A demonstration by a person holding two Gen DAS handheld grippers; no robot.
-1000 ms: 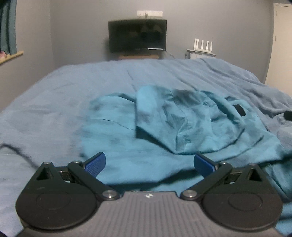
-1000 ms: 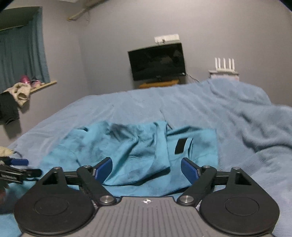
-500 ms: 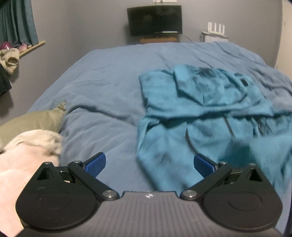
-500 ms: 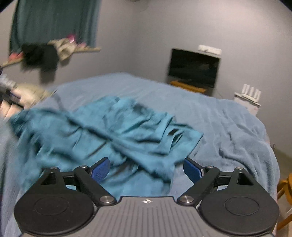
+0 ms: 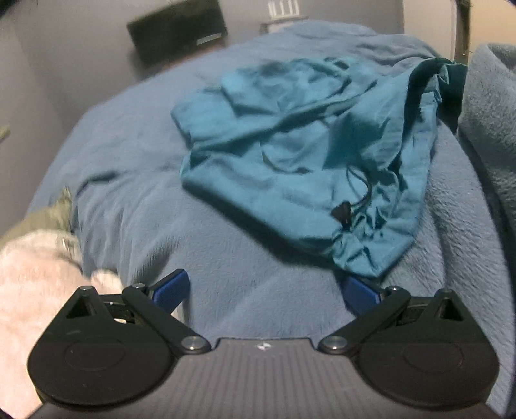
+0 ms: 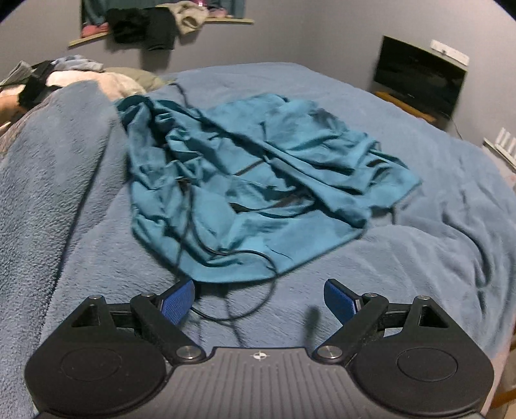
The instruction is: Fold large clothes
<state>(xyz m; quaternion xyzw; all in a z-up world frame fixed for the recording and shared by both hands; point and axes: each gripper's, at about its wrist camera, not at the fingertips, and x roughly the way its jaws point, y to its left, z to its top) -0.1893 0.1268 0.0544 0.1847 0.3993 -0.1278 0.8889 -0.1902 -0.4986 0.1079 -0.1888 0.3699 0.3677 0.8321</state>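
Observation:
A large teal garment (image 5: 290, 145) lies crumpled on the blue blanket (image 5: 145, 180) of the bed; it also shows in the right wrist view (image 6: 245, 180). It has a black drawstring with a toggle (image 5: 342, 212) near its gathered near edge, and black cords (image 6: 238, 283) trail off its near hem. My left gripper (image 5: 266, 291) is open and empty just short of the garment's near edge. My right gripper (image 6: 259, 298) is open and empty above the blanket, with the trailing cords between its fingers.
A pink and white fluffy pile (image 5: 35, 267) and an olive cloth (image 5: 48, 216) lie at the left. A raised fold of blanket (image 6: 42, 167) stands left of the garment. A black TV (image 6: 419, 77) and a shelf with clothes (image 6: 154, 22) are on the walls.
Both grippers have swung back and around the bed, so the garment now lies further ahead of them. Both stay open and empty. The garment looks more bunched, its drawstring end now showing.

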